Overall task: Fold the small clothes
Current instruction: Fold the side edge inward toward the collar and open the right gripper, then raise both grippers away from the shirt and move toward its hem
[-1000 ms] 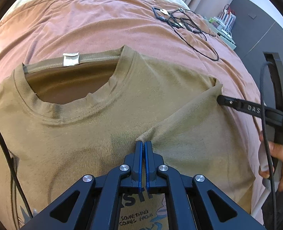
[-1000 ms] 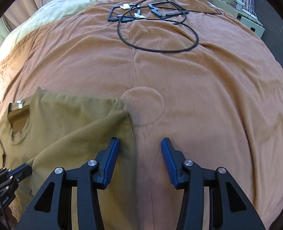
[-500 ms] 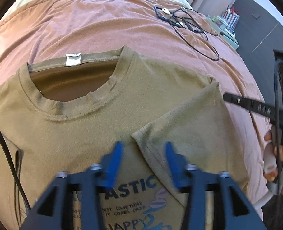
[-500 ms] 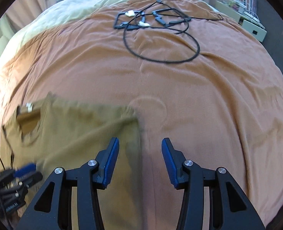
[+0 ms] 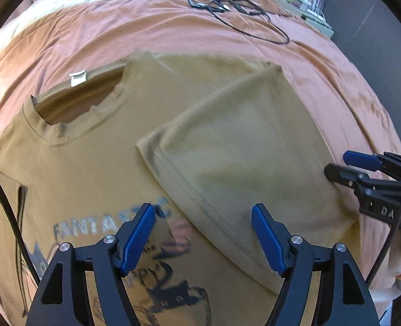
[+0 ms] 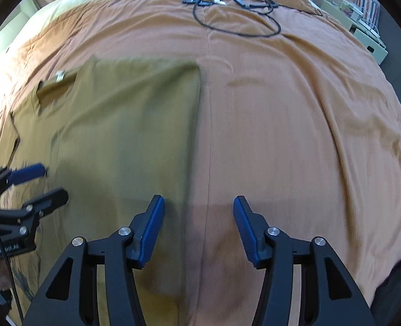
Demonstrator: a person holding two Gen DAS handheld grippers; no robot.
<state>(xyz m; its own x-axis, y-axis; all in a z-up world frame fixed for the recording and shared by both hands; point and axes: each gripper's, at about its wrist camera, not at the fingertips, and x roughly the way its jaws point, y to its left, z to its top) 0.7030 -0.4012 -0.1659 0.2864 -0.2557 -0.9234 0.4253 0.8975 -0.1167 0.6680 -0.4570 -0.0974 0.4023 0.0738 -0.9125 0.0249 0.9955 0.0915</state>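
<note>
Since the earlier frame the left tool [image 5: 203,240] has let go of the sleeve edge and its jaws have just been opening; they now stand wide, with nothing pressed between them.

From the left wrist view, the olive T-shirt [image 5: 91,163] is seen spread flat on the orange-pink bed cover [image 5: 146,27], with the neck opening and its white label [image 5: 77,78] toward the far side. One side of the shirt, with the sleeve [image 5: 241,149], is folded inward over the front and lies above the printed lettering [image 5: 97,225]. At the right edge the right tool [image 5: 336,165] is seen beside the folded border, apart from the cloth as far as can be judged. Black cables [image 5: 241,8] lie far away on the bed.

From the right wrist view, the right tool [image 6: 199,228] has also been opened a little more and is held half wide, with nothing between the jaws; it hangs over the folded edge of the T-shirt [image 6: 124,135] and the bare bed cover [image 6: 295,135]. The left tool [image 6: 43,184] is seen at the left, blurred, above the shirt.
</note>
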